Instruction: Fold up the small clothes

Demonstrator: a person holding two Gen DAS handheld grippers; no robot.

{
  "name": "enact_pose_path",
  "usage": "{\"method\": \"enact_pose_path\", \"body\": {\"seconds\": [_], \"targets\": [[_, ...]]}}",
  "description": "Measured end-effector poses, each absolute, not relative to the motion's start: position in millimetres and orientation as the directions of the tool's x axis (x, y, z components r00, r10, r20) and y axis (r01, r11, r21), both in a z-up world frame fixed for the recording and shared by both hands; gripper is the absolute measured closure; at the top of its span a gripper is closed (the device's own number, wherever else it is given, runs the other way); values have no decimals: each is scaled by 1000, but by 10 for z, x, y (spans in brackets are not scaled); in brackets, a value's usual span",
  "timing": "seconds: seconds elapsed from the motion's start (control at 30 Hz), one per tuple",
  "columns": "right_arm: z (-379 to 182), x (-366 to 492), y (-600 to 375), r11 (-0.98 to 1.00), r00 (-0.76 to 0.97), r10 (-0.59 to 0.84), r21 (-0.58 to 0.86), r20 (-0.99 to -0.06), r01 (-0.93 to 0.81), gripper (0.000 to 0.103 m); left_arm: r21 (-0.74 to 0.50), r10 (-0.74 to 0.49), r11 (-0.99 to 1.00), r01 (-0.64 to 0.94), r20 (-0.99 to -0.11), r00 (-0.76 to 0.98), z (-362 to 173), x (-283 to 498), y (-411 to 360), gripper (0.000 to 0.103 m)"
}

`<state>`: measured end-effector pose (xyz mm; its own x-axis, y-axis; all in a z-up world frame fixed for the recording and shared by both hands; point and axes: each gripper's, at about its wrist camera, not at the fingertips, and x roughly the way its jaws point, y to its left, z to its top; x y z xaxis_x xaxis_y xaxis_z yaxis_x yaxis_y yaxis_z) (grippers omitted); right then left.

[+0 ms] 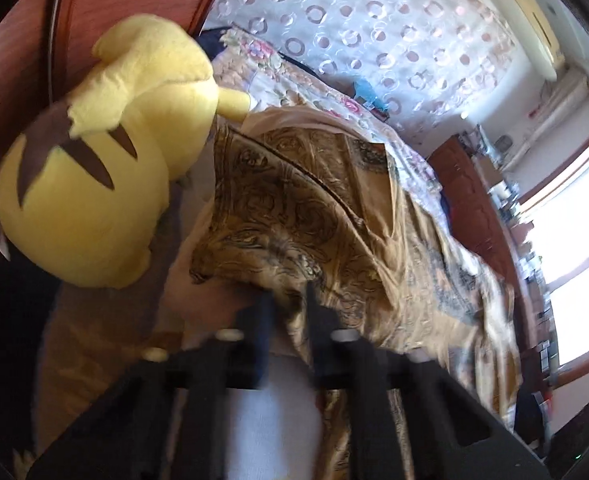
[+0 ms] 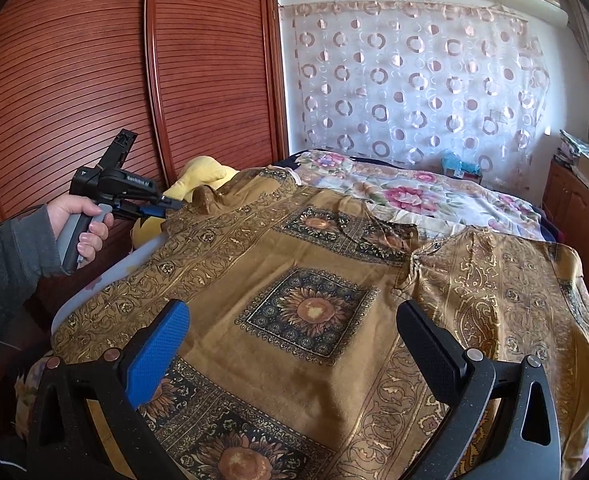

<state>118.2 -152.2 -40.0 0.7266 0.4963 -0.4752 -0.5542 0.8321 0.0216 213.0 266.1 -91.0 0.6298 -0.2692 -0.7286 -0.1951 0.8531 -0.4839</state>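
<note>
A golden-brown garment [image 2: 314, 280] printed with sunflower squares lies spread over the bed. One sleeve is folded in at the right. A person's hand holds my left gripper [image 2: 170, 202] at the garment's far left edge, where the cloth is bunched up. In the left wrist view my left gripper [image 1: 288, 296] has its two dark fingers close together, shut on a fold of the garment [image 1: 294, 200]. My right gripper [image 2: 292, 308] hovers open over the garment's near part. Its blue pad [image 2: 158, 356] is on the left and its black finger [image 2: 430, 352] on the right, with nothing between them.
A yellow plush toy [image 1: 94, 180] lies against the garment's left edge, beside the wooden wardrobe doors [image 2: 94, 80]. A floral bedspread [image 2: 414, 192] covers the far bed. A pale sheet [image 2: 134, 264] shows under the garment's left side. A wooden dresser [image 2: 574, 208] stands at right.
</note>
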Motion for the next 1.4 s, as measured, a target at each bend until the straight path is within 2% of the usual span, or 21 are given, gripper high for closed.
{"method": "enact_pose_path", "body": {"seconds": [0.13,0.3,0.63,0.77,0.93,0.97,1.0,1.1,1.2,1.4], "targets": [[-432,1193,-1532,834,726,495,28,-477,-551,0,-398,-205,907,-138,-703,681,-700,2076,2535,100],[-440,1197,-1577,838,728,491,34,-479,-544,0,-326,-183,944,-53,-651,736,-374,2060,2324,100],[-438,1257,-1750,866,749,462,62,-475,-496,0,-291,-334,938,190,-606,722,20,2002,1485,100],[-405,1230,-1769,874,761,452,62,-465,-482,0,-284,-378,925,252,-626,682,-28,1849,1212,100],[-418,1208,-1730,879,769,444,58,-460,-473,0,-237,-358,933,269,-660,660,-103,1626,1016,100],[-432,1214,-1727,880,769,442,57,-461,-471,0,-234,-349,937,260,-666,659,-109,1596,1013,96],[-438,1221,-1724,881,770,440,58,-463,-469,0,-223,-329,944,242,-674,662,-119,1561,1029,85],[-451,1230,-1694,882,769,438,58,-466,-467,0,-156,-247,969,192,-660,709,-100,1456,1041,64],[-447,1253,-1677,880,766,439,52,-470,-473,0,-82,-152,988,130,-659,736,-76,1385,1131,63],[-400,1453,-1448,851,737,464,18,-492,-525,2,-19,-53,998,52,-644,763,-65,1215,1436,62]]}}
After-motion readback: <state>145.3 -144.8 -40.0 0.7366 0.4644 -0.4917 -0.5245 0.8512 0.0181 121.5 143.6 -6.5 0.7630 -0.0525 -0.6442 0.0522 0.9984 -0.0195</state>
